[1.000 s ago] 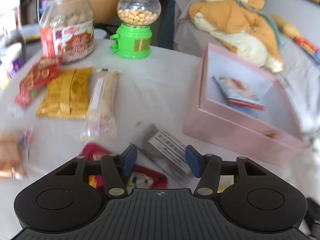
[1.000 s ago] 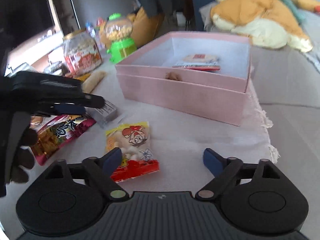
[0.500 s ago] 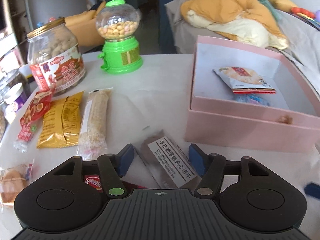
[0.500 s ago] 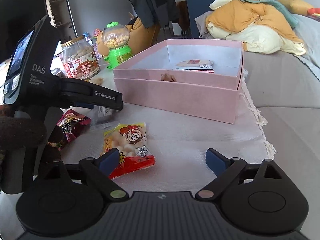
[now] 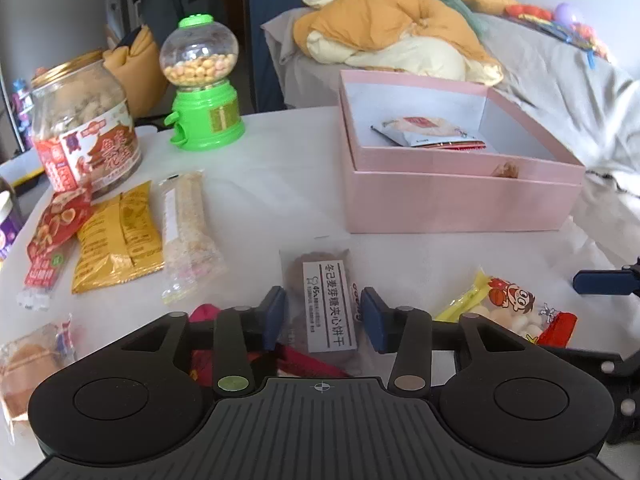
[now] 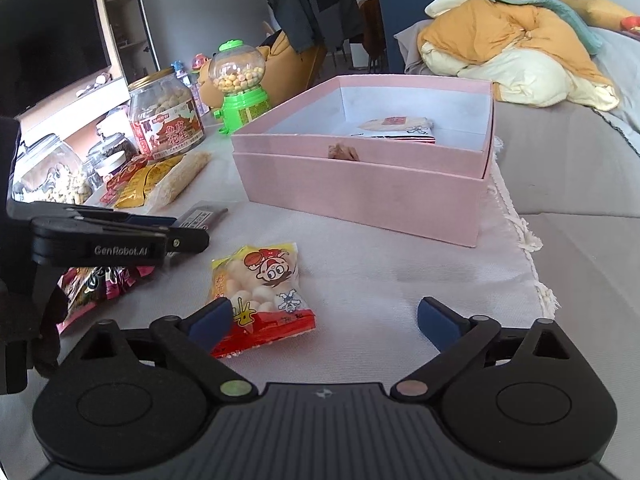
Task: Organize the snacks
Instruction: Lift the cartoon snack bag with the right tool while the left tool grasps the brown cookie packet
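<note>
My left gripper (image 5: pixel 322 318) is open, its blue pads on either side of a brown biscuit packet with a white label (image 5: pixel 324 300) lying on the table; I cannot tell if they touch it. My right gripper (image 6: pixel 324 320) is open and empty; its left pad is at the edge of a yellow-and-red candy bag (image 6: pixel 260 292), which also shows in the left wrist view (image 5: pixel 508 308). An open pink box (image 5: pixel 452 200) stands behind, holding a white-and-red snack packet (image 5: pixel 424 130). The box also shows in the right wrist view (image 6: pixel 360 196).
At left lie a red packet (image 5: pixel 52 232), a yellow packet (image 5: pixel 120 240), a clear puffed-rice bar (image 5: pixel 186 232) and a small cake packet (image 5: pixel 28 368). Behind stand a peanut jar (image 5: pixel 84 132) and a green candy dispenser (image 5: pixel 204 84). A dark-red bag (image 6: pixel 96 284) lies under the left gripper.
My left gripper has swung so the biscuit packet now lies straight between its pads, which have closed in around it. The right gripper has drawn slightly closer to the candy bag.
</note>
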`<state>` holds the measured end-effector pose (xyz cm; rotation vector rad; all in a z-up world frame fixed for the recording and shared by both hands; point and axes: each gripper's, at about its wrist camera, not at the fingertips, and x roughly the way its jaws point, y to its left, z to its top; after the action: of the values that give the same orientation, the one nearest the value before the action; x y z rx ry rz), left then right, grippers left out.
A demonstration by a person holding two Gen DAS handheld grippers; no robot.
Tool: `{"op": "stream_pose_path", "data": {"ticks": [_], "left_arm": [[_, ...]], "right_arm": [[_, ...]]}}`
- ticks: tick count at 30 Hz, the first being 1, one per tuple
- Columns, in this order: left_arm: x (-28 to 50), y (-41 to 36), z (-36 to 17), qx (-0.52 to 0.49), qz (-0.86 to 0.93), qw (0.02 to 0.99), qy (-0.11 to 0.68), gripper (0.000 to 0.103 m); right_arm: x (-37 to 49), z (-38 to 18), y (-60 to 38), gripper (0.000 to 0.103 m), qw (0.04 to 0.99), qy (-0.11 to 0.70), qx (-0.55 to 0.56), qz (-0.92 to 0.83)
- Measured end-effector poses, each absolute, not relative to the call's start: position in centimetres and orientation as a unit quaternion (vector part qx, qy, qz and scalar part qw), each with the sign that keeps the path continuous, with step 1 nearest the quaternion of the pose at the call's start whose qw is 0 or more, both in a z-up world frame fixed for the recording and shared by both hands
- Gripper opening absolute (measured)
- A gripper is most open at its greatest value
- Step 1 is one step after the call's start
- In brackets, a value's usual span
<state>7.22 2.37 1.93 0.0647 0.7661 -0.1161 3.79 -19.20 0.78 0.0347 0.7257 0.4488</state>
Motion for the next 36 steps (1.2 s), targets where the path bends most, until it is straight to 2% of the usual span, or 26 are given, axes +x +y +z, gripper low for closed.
{"op": "stream_pose_path", "data": {"ticks": [8,12,17,22,24,27,28,36], "left_arm": [[6.8,2.7,1.9,0.020,-0.062,0.924,0.378,0.049],[6.1,3.5,2.0,0.009,-0.074,0.923,0.377,0.044],[5.3,4.0,2.1,0.004,-0.080,0.922,0.378,0.042],[5.2,4.5,2.0,-0.001,-0.087,0.922,0.376,0.042],[5.0,4.4,1.9,0.006,-0.091,0.924,0.372,0.045],[4.5,4.5,1.6,0.010,-0.098,0.928,0.359,0.046],[4.4,4.6,1.5,0.007,-0.100,0.930,0.354,0.046],[4.7,3.7,1.8,0.005,-0.074,0.930,0.361,0.042]], "right_arm": [[4.1,0.9,-18.2,0.103,0.902,0.370,-0.018,0.221],[4.0,1.1,-17.8,0.103,0.899,0.376,-0.034,0.221],[3.3,2.0,-17.8,0.103,0.896,0.360,0.009,0.261],[4.6,2.1,-15.4,0.102,0.894,0.368,-0.022,0.254],[5.3,2.0,-14.8,0.094,0.891,0.376,-0.031,0.252],[5.4,1.9,-14.6,0.074,0.892,0.377,-0.042,0.248],[5.3,2.0,-14.6,0.064,0.891,0.377,-0.049,0.248],[4.0,2.4,-17.9,0.059,0.894,0.386,-0.047,0.222]]}}
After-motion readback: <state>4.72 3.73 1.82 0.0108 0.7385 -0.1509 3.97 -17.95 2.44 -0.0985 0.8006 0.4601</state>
